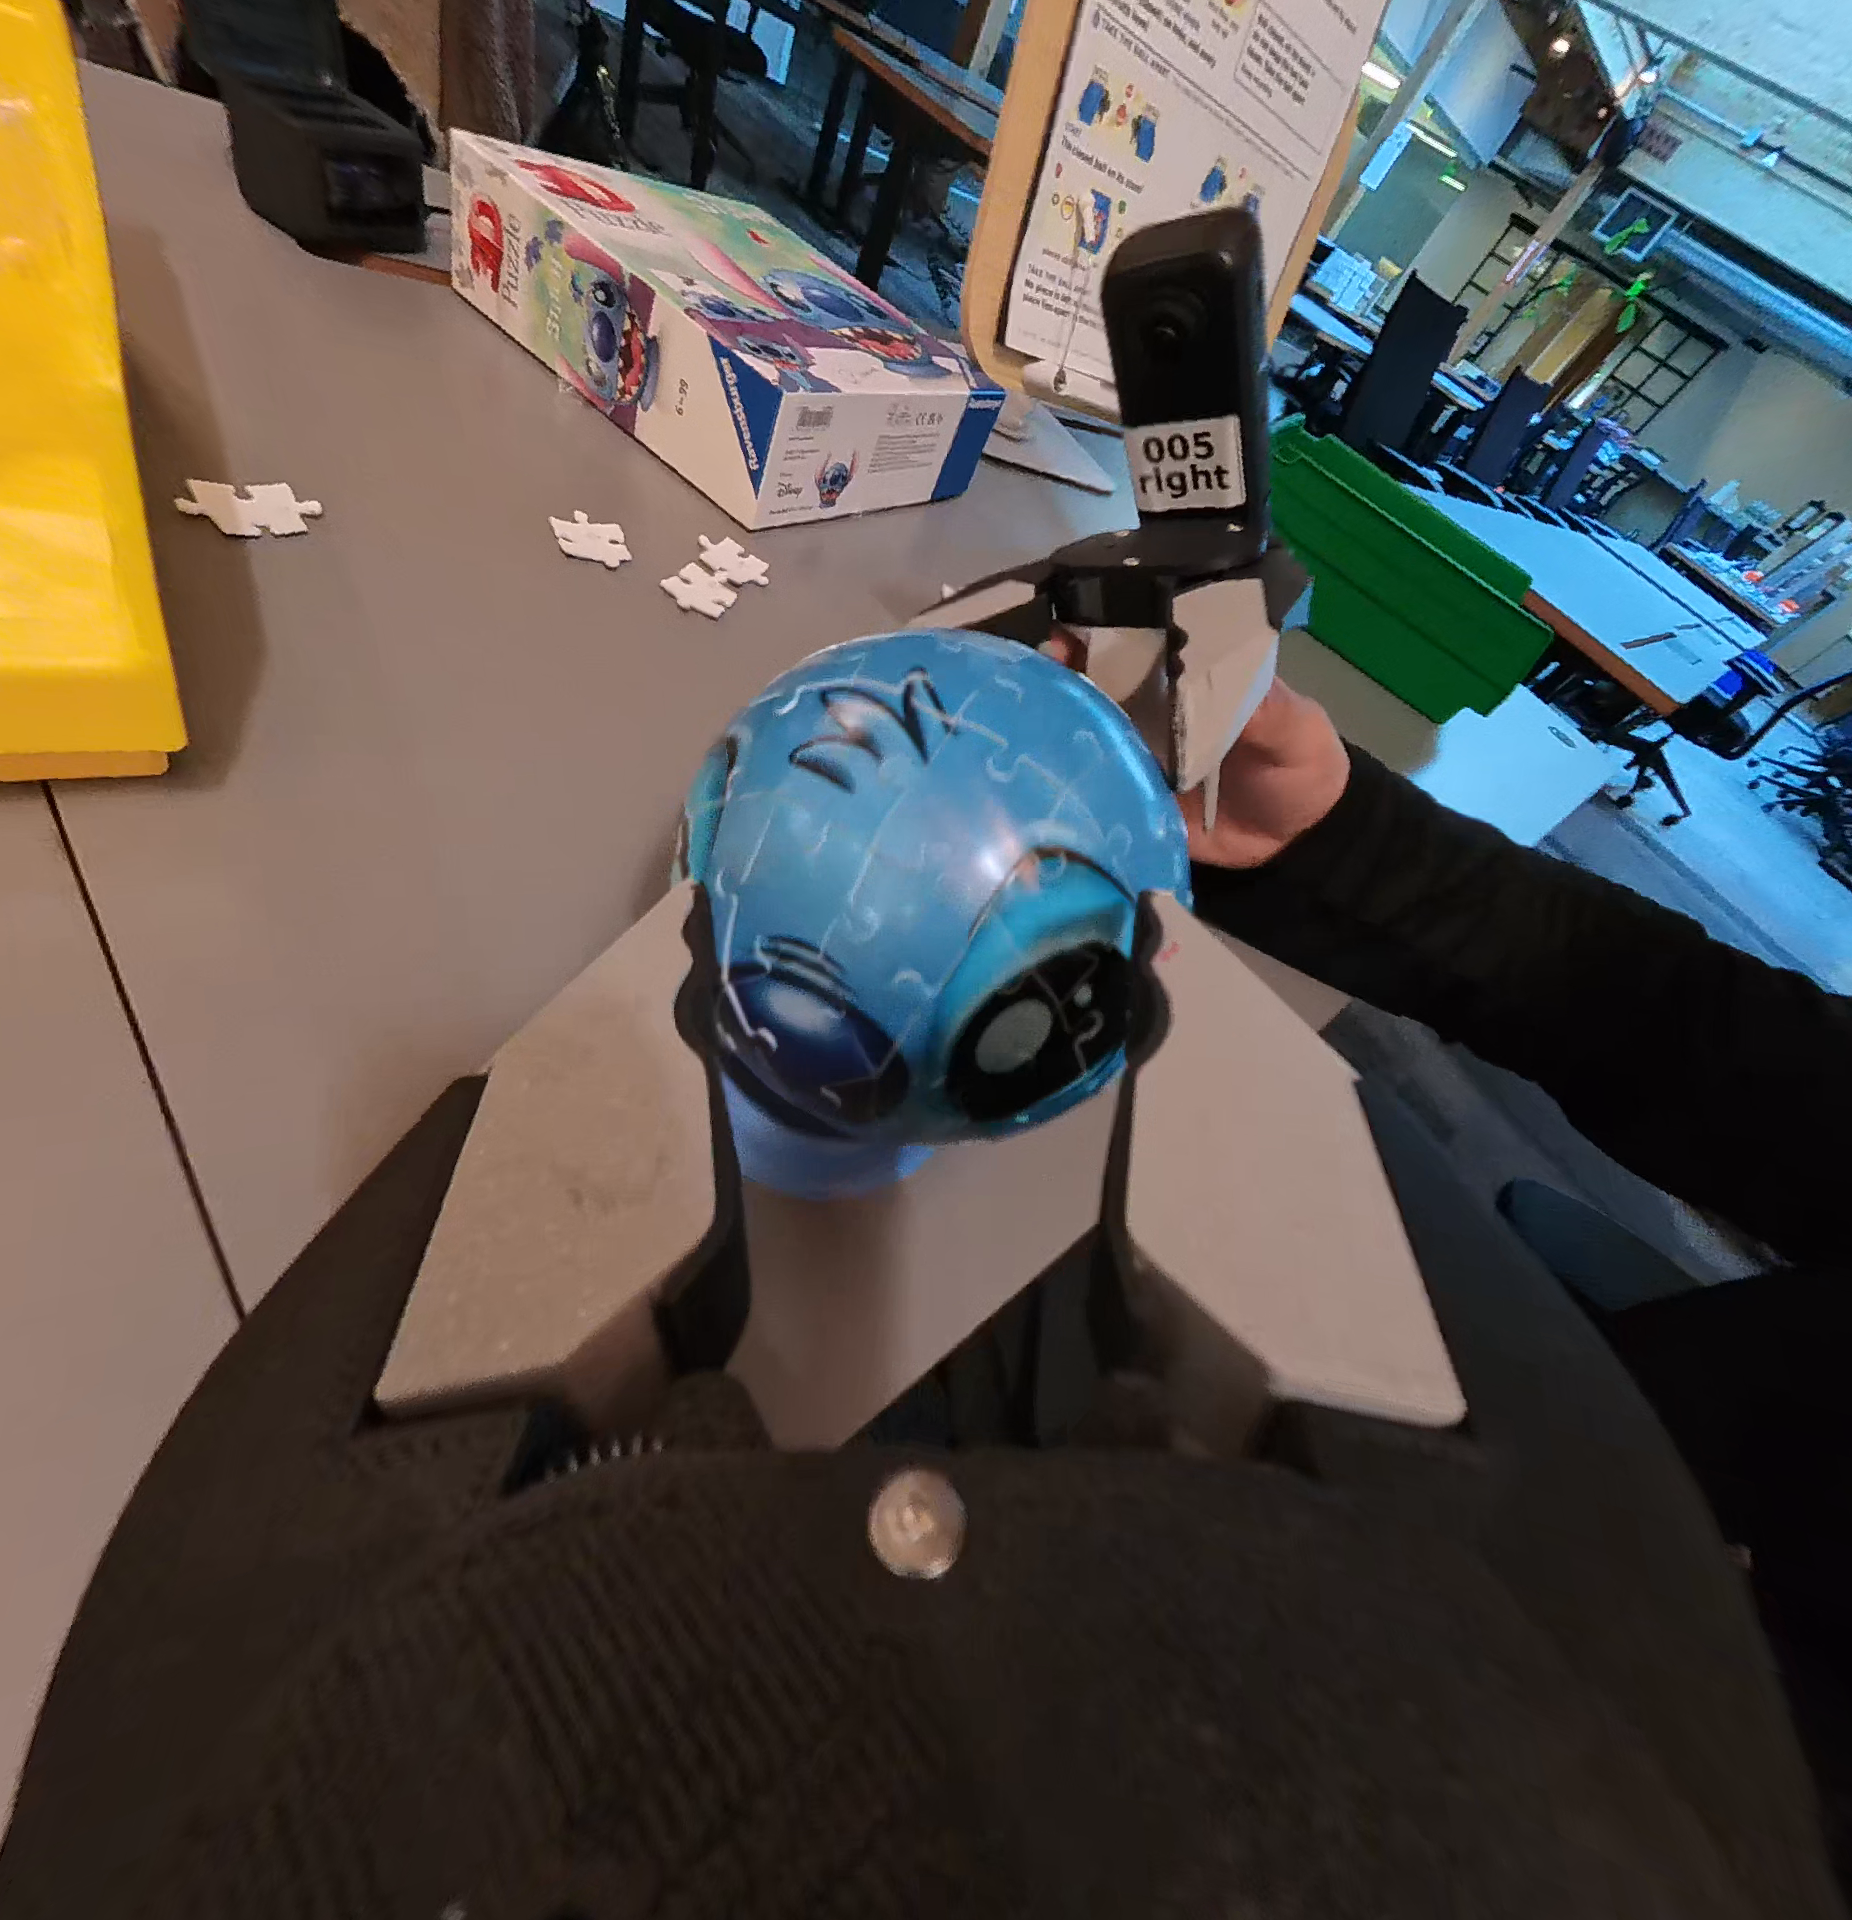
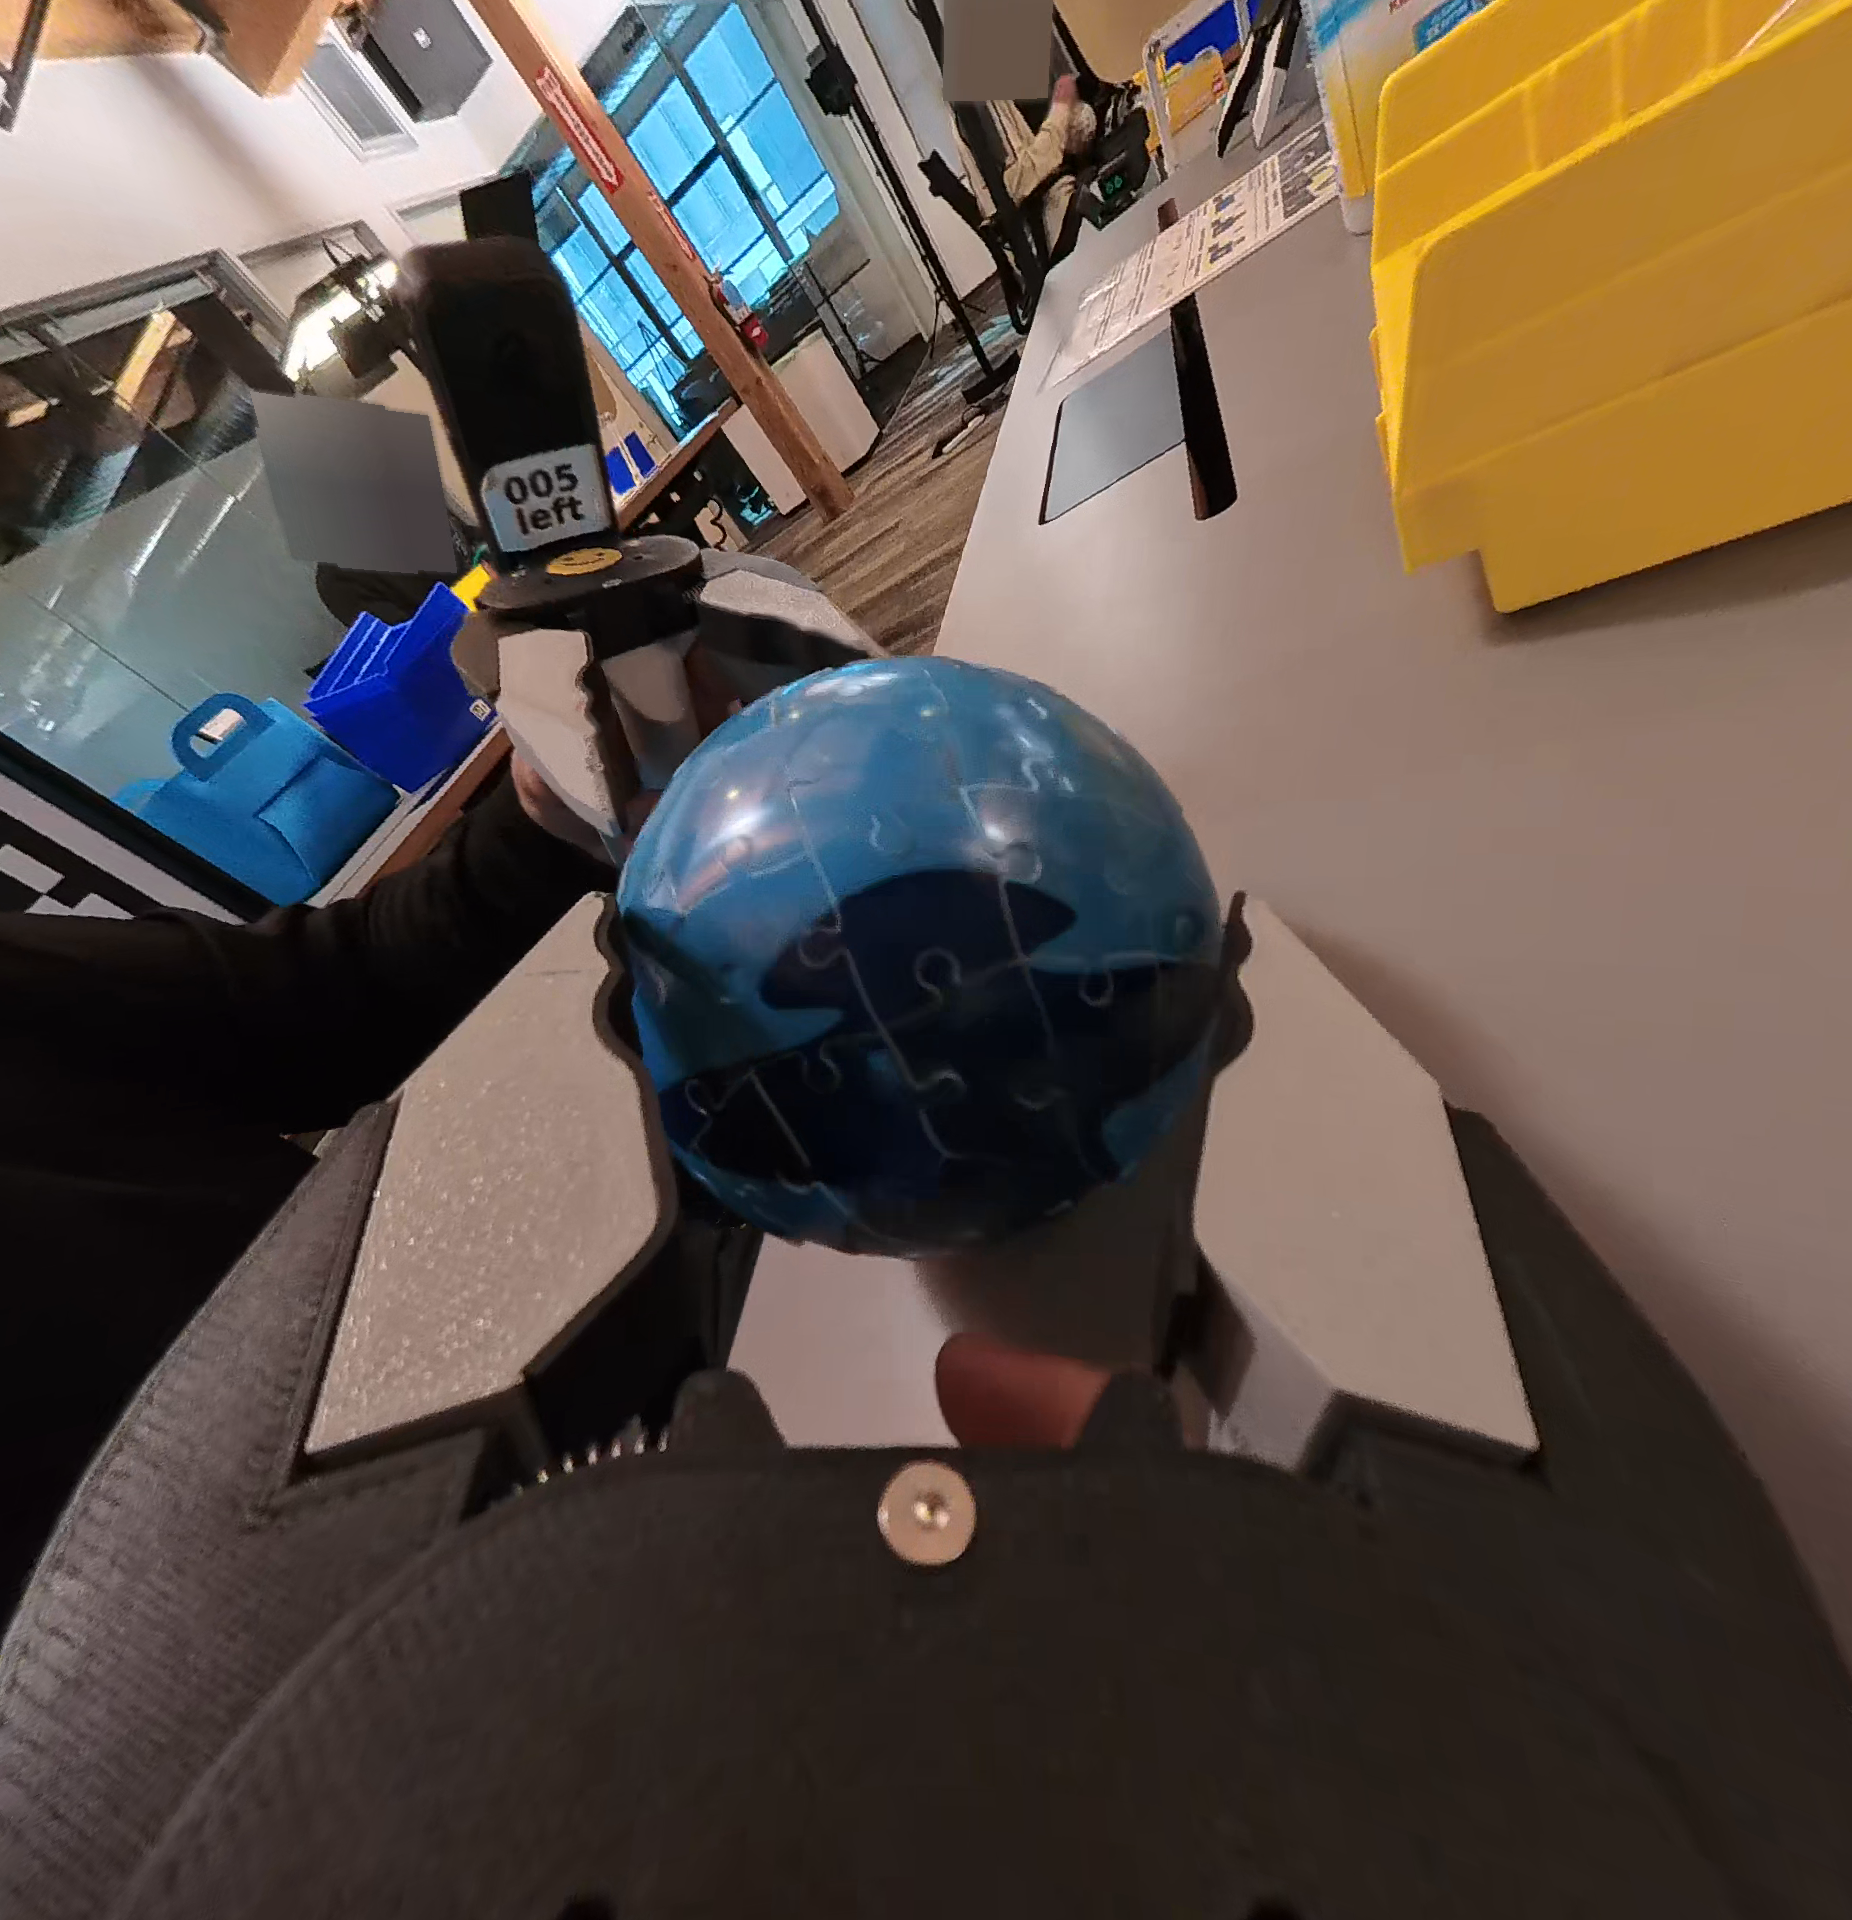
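The shiny blue puzzle ball (image 1: 932,894), made of little curved pieces with a cartoon face, big dark eye and nose, is up off the grey table (image 1: 382,665), squeezed between fingers (image 1: 589,1122) from two sides.

The left wrist view looks forward along its own fingers, close on the blue puzzle ball (image 1: 927,894), facing the grey table (image 1: 402,727); the right wrist view faces it from the opposite side, equally close; both share the ball (image 2: 922,956).

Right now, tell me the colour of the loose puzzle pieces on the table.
White: the loose puzzle pieces lie scattered on the grey table, best seen in the left wrist view.
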`<state>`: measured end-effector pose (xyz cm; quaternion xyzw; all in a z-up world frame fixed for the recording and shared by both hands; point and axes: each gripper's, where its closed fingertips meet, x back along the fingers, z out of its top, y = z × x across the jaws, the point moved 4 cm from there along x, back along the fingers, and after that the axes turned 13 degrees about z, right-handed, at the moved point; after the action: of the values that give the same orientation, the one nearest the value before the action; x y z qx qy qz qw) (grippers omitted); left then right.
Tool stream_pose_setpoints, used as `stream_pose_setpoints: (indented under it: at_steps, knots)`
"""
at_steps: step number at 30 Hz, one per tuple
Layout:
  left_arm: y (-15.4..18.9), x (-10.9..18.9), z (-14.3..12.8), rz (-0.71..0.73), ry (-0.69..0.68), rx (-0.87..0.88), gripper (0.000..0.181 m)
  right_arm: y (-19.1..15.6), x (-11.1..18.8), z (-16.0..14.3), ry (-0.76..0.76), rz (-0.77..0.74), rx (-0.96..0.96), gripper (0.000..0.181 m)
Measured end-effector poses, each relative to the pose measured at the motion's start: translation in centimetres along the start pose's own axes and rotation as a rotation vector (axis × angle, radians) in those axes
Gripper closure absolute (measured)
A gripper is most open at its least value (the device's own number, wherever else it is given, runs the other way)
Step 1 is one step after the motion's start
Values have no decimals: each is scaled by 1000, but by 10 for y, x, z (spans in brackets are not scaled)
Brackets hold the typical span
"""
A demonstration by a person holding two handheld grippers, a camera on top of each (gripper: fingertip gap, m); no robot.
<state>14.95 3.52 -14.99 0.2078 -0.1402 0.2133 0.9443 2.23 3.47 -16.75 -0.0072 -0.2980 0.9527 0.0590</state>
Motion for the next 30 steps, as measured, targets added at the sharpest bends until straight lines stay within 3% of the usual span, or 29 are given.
stream_pose_setpoints:
  at_steps: [7,15,24,30]
  knots:
    - [0,8,-16,-45,12,-119,98,3,8,-9,-4,21,3,63]
    - [12,-24,-28,-70,-55,-196,96,1,12,-9,22,10,2,63]
    - [39,-40,-18,-33,-23,-346,98,-6,37,-14,99,16,-21,63]
    - [62,-53,-5,-67,-15,-378,108,-15,74,-21,111,8,-18,68]
